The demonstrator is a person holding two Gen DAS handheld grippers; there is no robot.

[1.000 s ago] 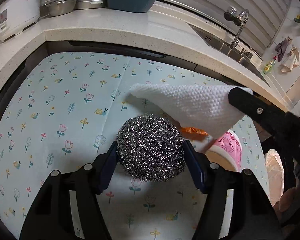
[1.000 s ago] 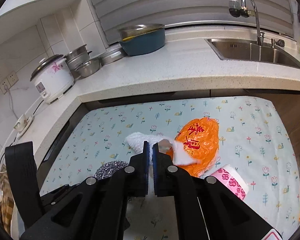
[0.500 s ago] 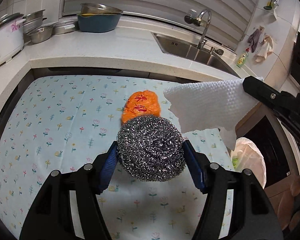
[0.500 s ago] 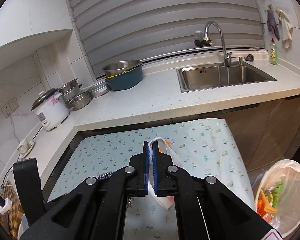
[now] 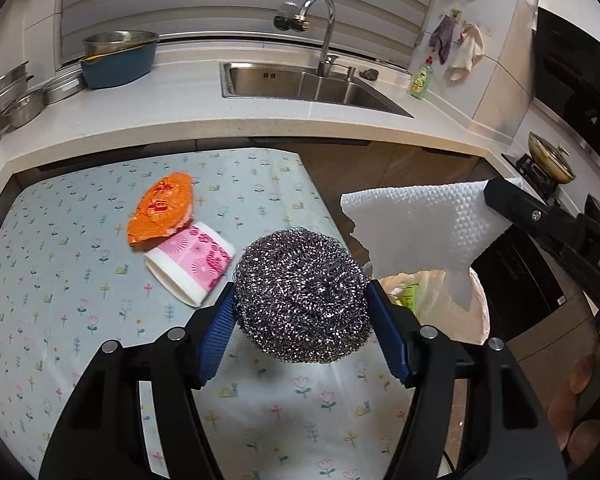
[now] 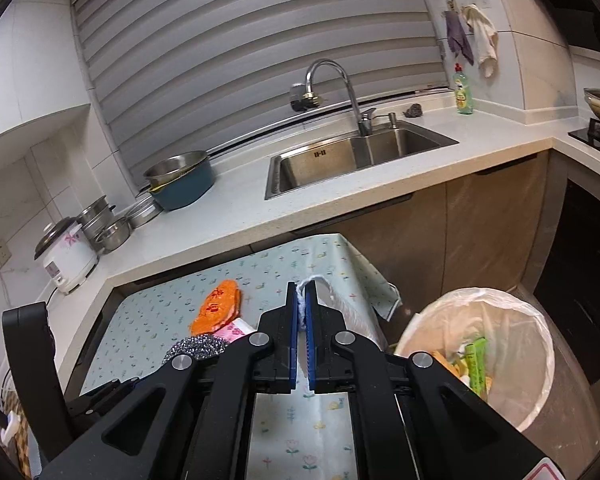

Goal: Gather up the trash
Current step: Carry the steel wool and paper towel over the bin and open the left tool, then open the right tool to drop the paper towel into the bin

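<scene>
Two loads in the air at once, so steady on: left hand-held gripper spread fairly wide and clamped across the steel wool scrubber, blue pads pressed into both flanks; right hand-held gripper squeezed almost flat on a corner of the paper towel, the rest of the sheet hanging free past the edge of the tabletop. Down on the floor just beside that edge, the lined bin, mouth open, scraps already inside. Now for doing it well, as a judgement: bring the towel fully over the middle of the bin mouth before letting go, since a light sheet probably drifts and may catch on the liner's rim. Hold the pinch firm until then, go low over the opening, then open cleanly and pull straight back so the dangling tail cannot cling to the pads. Carry the scrubber level and without extra squeeze; springy wire likely pops sideways if crushed, and may snag on the ribbed pads at release, so open wide and give it a clear drop. Stagger the two releases rather than crowding both tools into one opening. Mind the overhanging cloth corner near the bin on the way. Left lying on the tabletop for another trip: the orange wrapper and, touching it, the pink and white cup on its side
</scene>
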